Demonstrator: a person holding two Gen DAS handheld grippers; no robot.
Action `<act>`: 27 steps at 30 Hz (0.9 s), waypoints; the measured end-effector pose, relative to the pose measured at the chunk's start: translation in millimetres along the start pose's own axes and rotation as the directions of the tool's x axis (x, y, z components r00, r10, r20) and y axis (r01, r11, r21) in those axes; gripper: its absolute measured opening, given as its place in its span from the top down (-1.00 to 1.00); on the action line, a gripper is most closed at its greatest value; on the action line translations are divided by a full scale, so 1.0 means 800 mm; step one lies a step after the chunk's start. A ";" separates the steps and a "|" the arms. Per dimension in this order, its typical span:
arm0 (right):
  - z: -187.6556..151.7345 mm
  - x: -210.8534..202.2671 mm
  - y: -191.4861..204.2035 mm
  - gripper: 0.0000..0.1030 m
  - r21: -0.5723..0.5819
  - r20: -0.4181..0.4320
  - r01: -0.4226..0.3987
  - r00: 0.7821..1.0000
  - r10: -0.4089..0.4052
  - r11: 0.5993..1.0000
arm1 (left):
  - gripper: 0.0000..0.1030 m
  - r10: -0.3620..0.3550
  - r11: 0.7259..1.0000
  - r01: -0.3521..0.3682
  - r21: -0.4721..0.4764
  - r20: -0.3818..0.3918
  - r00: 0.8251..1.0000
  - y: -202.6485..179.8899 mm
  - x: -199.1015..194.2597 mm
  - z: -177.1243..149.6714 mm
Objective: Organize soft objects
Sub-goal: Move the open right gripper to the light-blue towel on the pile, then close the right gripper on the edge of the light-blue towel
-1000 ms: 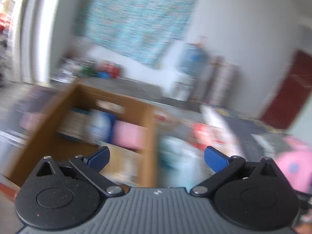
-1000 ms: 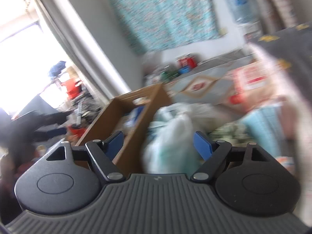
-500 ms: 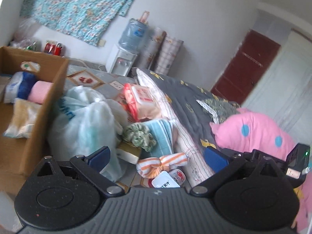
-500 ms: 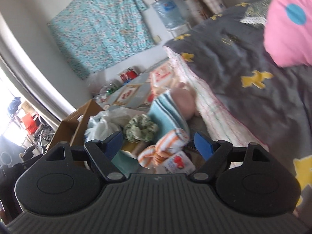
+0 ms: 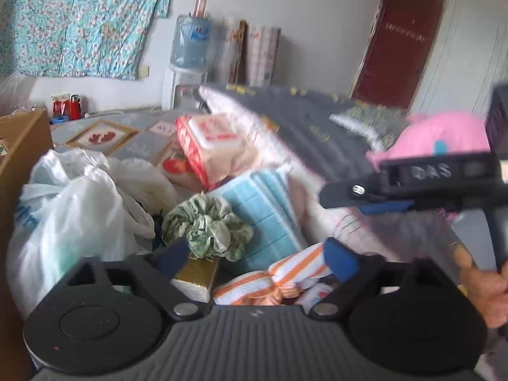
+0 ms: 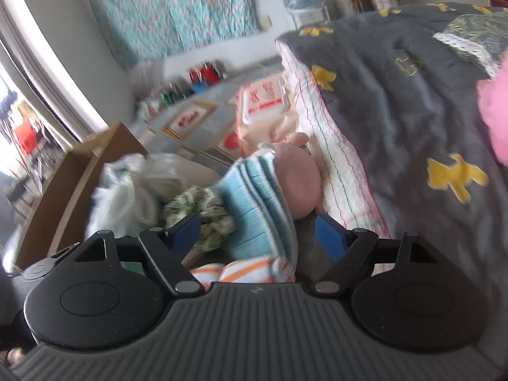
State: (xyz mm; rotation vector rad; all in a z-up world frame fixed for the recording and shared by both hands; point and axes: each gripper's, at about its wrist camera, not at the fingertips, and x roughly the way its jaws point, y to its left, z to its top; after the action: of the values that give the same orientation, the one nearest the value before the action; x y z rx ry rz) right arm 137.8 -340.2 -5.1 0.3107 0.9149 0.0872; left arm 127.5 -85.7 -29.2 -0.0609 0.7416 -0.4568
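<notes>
A heap of soft things lies on the floor beside the bed. It holds a green crumpled cloth (image 5: 206, 225), a folded light-blue towel (image 5: 266, 209) and an orange-and-white striped cloth (image 5: 285, 276). My left gripper (image 5: 255, 255) hovers just over the striped cloth, its jaws closing with nothing pressed between the pads. My right gripper (image 6: 258, 233) stays open above the blue towel (image 6: 260, 203) and the striped cloth (image 6: 241, 270), with the green cloth (image 6: 203, 209) to its left. In the left wrist view the right gripper (image 5: 365, 198) reaches in from the right, held by a hand (image 5: 482, 282).
A white plastic bag (image 5: 73, 216) bulges at the left against a cardboard box (image 5: 22, 139). A red wipes pack (image 5: 212, 139) and a gold box (image 5: 197, 273) sit in the heap. The grey blanket (image 6: 412, 111) covers the bed on the right, with a pink plush (image 5: 438, 139) on it.
Both cameras swung away from the cardboard box and dropped toward the heap. The left jaws have narrowed. The right gripper has come into the left wrist view.
</notes>
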 end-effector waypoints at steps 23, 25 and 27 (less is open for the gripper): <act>0.012 0.060 0.001 0.86 -0.011 -0.049 -0.100 0.994 0.099 0.995 | 0.23 -0.051 0.992 0.040 -0.122 -0.085 0.995 0.026 0.046 -0.021; 0.023 0.046 0.001 0.87 0.001 -0.006 -0.121 0.993 0.121 0.993 | 0.15 -0.053 0.991 0.044 -0.127 -0.072 0.996 0.029 0.042 -0.020; 0.034 0.033 0.000 0.87 0.020 0.031 -0.145 0.989 0.145 0.989 | 0.05 -0.059 0.989 0.050 -0.137 -0.060 0.996 0.031 0.038 -0.017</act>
State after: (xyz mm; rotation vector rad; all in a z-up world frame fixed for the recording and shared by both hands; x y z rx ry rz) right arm 175.2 -340.7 -9.7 0.3986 0.8637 0.2059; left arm 147.3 -74.4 -64.0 -0.1951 0.8348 -0.4619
